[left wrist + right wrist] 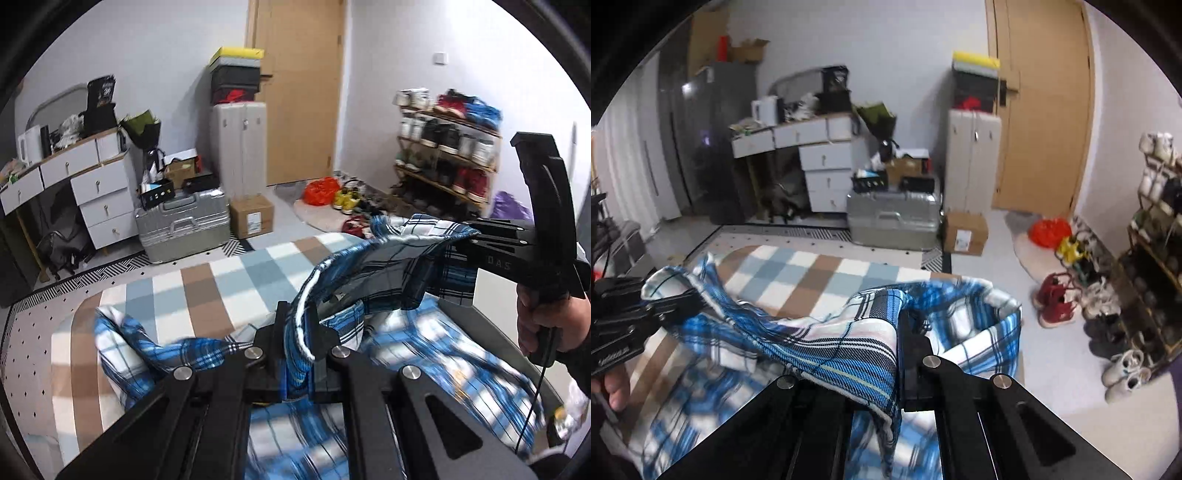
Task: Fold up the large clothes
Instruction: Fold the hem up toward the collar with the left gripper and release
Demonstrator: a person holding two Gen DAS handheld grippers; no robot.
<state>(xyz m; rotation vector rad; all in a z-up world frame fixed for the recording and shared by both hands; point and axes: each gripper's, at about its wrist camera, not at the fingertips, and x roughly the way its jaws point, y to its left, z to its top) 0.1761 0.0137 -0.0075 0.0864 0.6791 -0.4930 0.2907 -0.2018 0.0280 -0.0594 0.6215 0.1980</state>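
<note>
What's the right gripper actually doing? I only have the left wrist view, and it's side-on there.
Observer: In the right wrist view the right gripper is shut on a fold of the plaid shirt.
Operator: Any slack past it?
Observer: Yes, a loose end bulges to the right of its fingers, toward the bare floor.
Operator: Anything left of the desk?
Observer: A tall dark fridge or cabinet, with cardboard boxes on top.
</note>
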